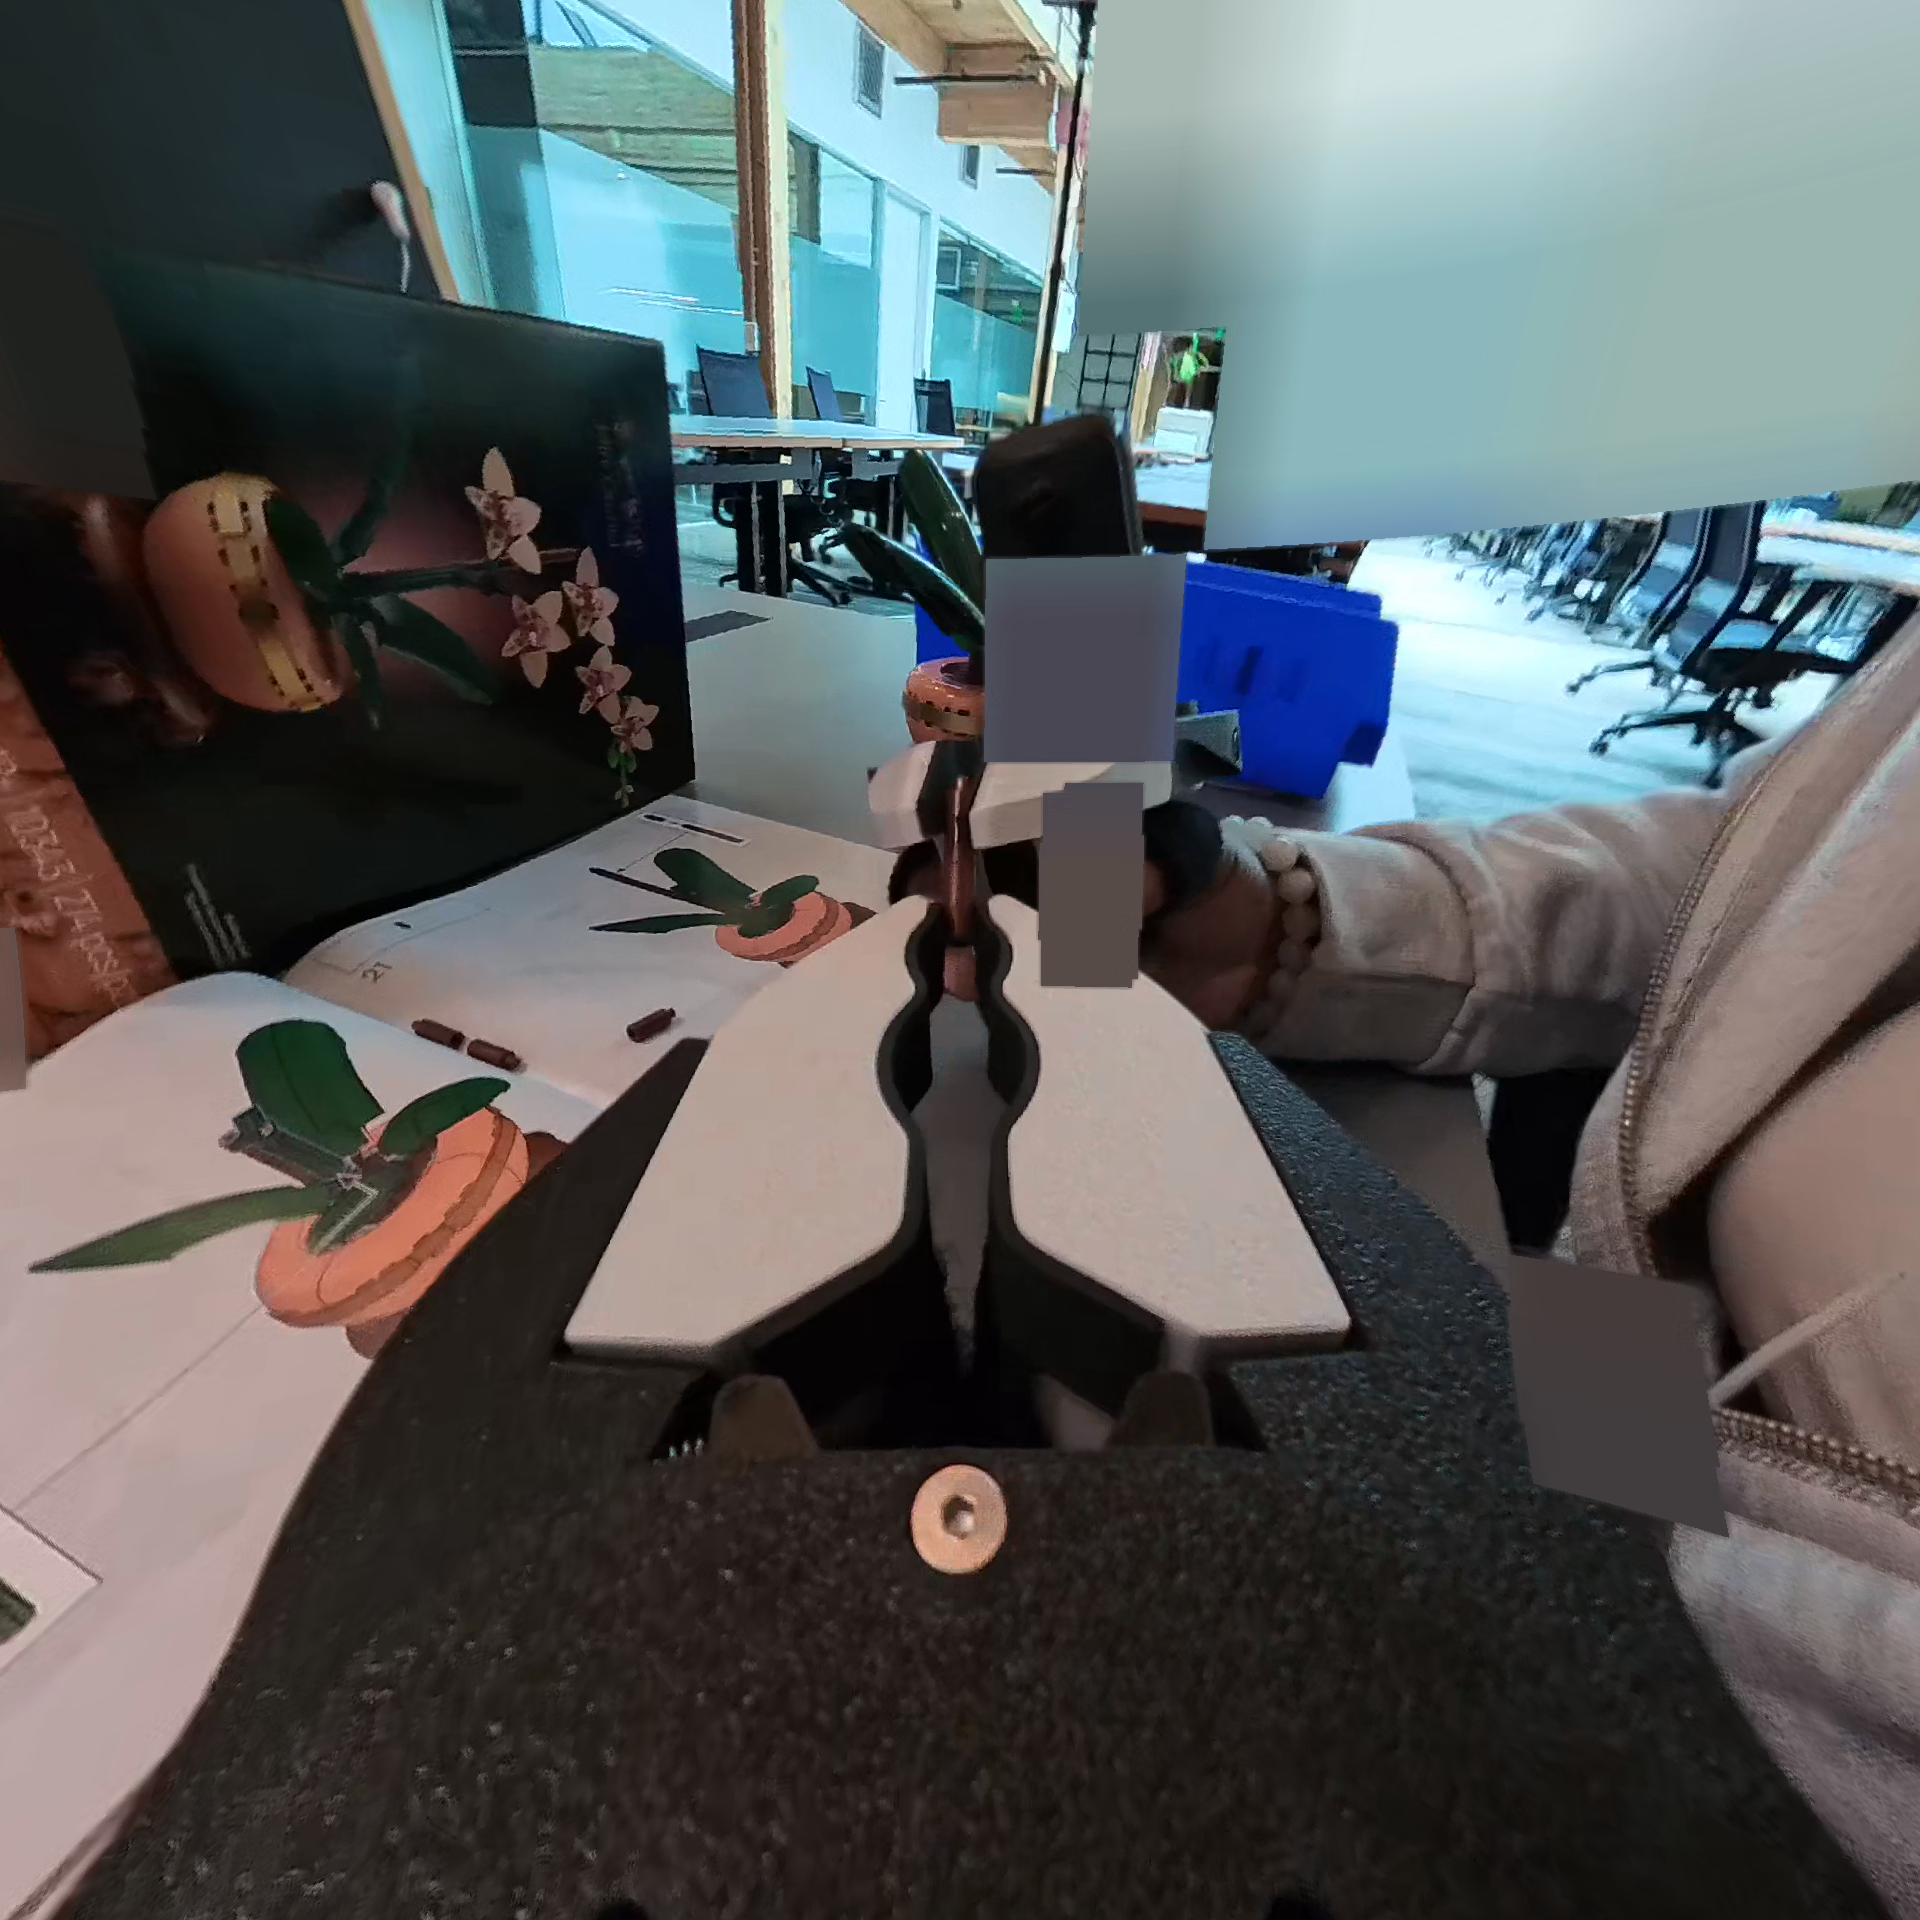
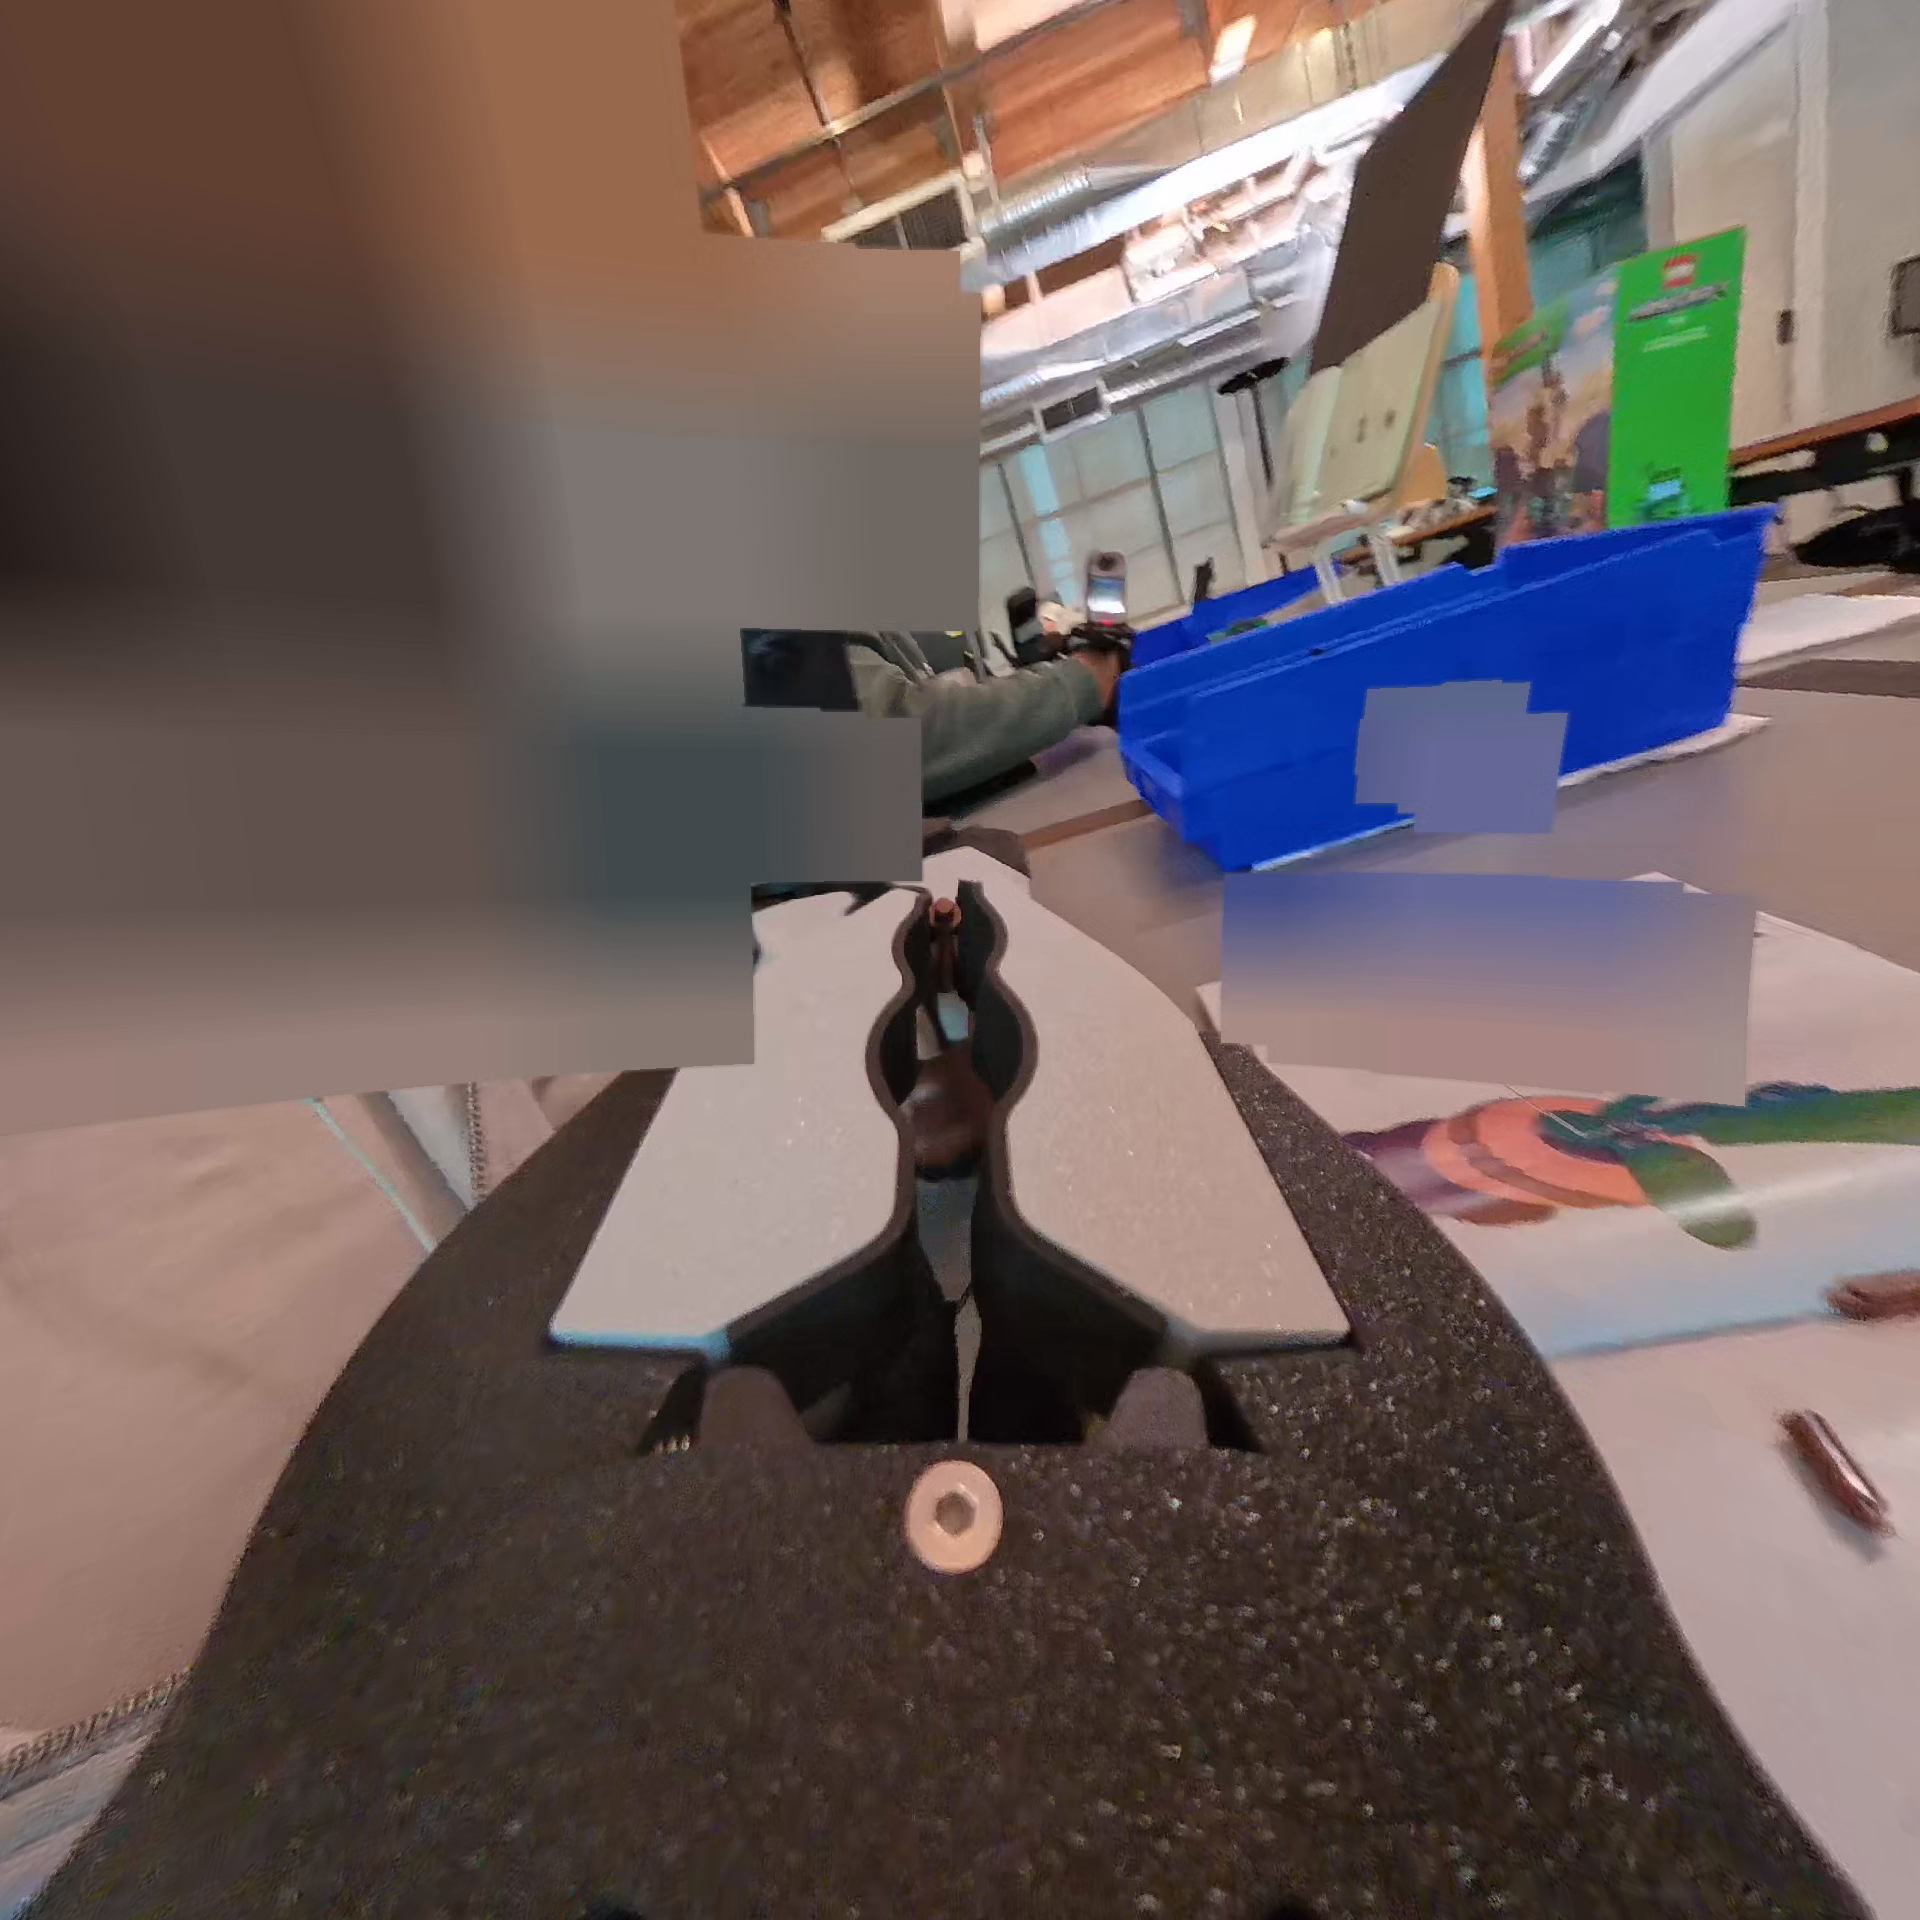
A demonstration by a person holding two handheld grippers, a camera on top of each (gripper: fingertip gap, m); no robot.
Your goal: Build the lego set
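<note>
My left gripper is shut on the lower end of a thin brown stem piece, held up in the air. My right gripper comes in from the right in a person's hand and grips the same stem just above. In the right wrist view my right gripper is shut on the brown stem, with a rounder brown part farther back between the fingers. A built tan pot with dark green leaves stands on the table behind both grippers.
An open instruction booklet lies at left with loose brown pieces on it; they also show in the right wrist view. The dark set box stands behind. A blue bin sits beyond. A sleeved arm crosses the right. Only a small space, under 4 cm, lies between the two pairs of fingers.
</note>
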